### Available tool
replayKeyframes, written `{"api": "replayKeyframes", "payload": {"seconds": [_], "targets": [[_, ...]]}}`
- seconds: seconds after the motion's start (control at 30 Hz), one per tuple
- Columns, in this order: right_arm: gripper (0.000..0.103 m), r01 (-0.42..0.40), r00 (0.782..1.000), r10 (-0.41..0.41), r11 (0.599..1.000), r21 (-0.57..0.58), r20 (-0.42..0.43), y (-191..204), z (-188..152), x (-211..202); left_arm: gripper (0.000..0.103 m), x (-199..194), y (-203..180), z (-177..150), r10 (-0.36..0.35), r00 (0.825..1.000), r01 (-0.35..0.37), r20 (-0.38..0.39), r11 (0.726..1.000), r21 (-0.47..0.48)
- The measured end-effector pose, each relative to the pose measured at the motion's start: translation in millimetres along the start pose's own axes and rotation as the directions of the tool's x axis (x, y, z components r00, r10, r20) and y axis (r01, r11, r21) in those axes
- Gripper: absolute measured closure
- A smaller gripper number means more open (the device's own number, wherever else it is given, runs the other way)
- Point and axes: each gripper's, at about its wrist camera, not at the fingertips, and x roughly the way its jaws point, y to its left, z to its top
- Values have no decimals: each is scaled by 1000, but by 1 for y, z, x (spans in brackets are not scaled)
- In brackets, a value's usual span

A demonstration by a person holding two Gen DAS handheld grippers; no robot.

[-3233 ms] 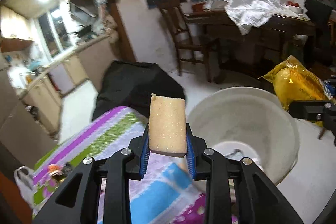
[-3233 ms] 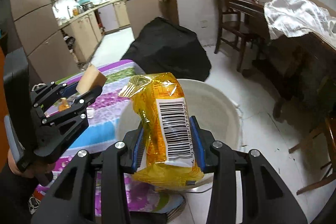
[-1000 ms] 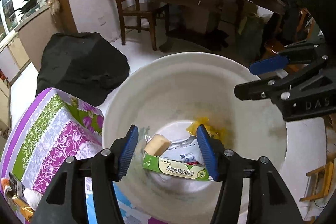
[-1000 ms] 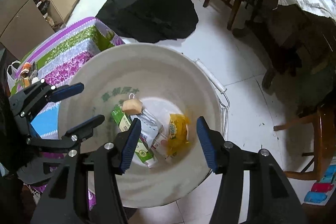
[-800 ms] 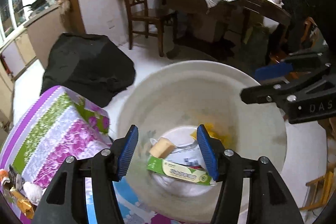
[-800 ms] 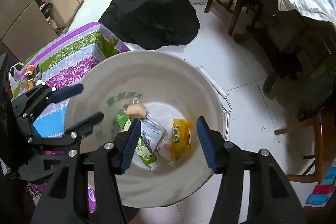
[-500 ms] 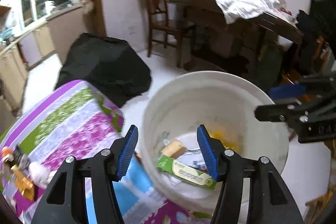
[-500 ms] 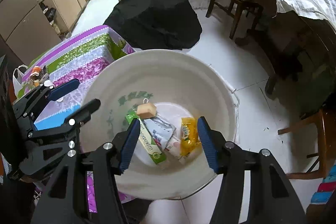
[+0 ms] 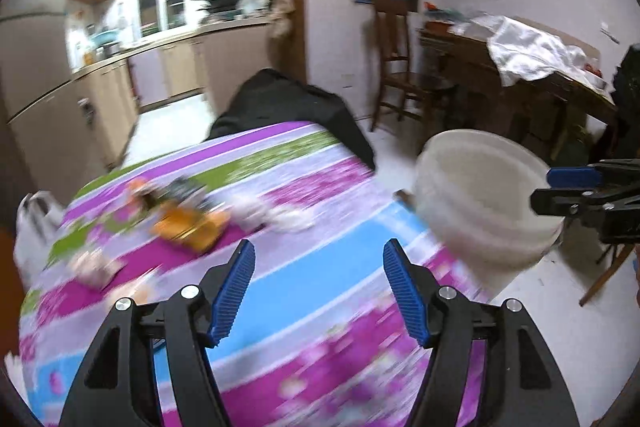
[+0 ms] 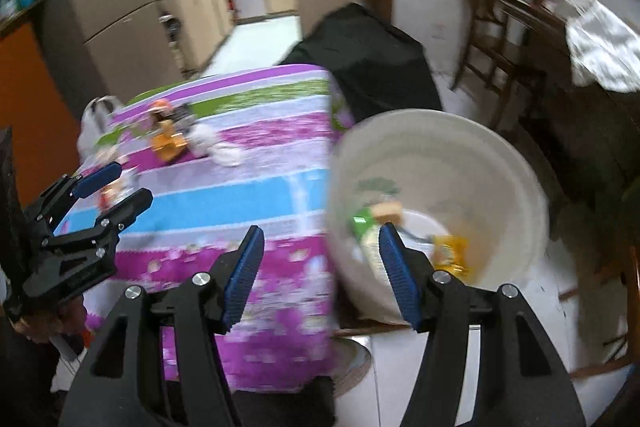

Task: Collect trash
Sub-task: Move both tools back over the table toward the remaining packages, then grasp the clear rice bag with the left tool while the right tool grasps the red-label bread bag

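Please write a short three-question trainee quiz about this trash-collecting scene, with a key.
1. True or false: the left gripper has something between its blue pads.
2. Where does the yellow plastic snack packet lie: A on the striped floral tablecloth, B in the round white plastic bucket, C on the floor?
3. Name one piece of trash left on the tablecloth.

Key: 1 false, both grippers' jaws are opening with nothing between them; 2 B; 3 the orange wrapper.

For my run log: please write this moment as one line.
left tongs: opening, empty | right tongs: opening, empty | bucket: trash inside | table: litter remains
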Motion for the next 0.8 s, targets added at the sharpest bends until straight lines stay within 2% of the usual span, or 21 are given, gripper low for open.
{"api": "replayKeyframes", "payload": {"seconds": [0.17, 0.27, 0.4, 0.47, 0.53, 0.57, 0.67, 0.8], "targets": [[40, -93, 996, 94, 993, -76, 9, 63, -12, 19, 35, -36, 96, -54, 125, 992, -126, -18, 987, -102], [39, -133, 991, 135, 981, -141, 4, 108, -14, 43, 35, -52, 163, -88, 222, 974, -227, -46, 951, -209], [39, -236, 972, 232, 951, -201, -40, 171, -12, 80, 35, -73, 231, -134, 278, 957, -291, -88, 890, -350], [39, -286, 958, 280, 931, -225, -60, 201, -11, 93, 35, -82, 253, -151, 295, 950, -310, -102, 863, -399], [34, -315, 949, 306, 913, -260, -76, 235, -9, 106, 34, -87, 264, -160, 313, 943, -330, -109, 846, -420], [28, -314, 949, 304, 909, -276, -79, 249, -8, 113, 34, -86, 264, -160, 326, 939, -341, -111, 838, -426], [23, -302, 953, 292, 908, -292, -79, 279, -1, 130, 29, -89, 277, -159, 348, 931, -358, -107, 822, -442], [21, -257, 966, 237, 934, -250, -105, 297, 12, 161, 28, -86, 289, -157, 332, 937, -340, -105, 805, -487]]}}
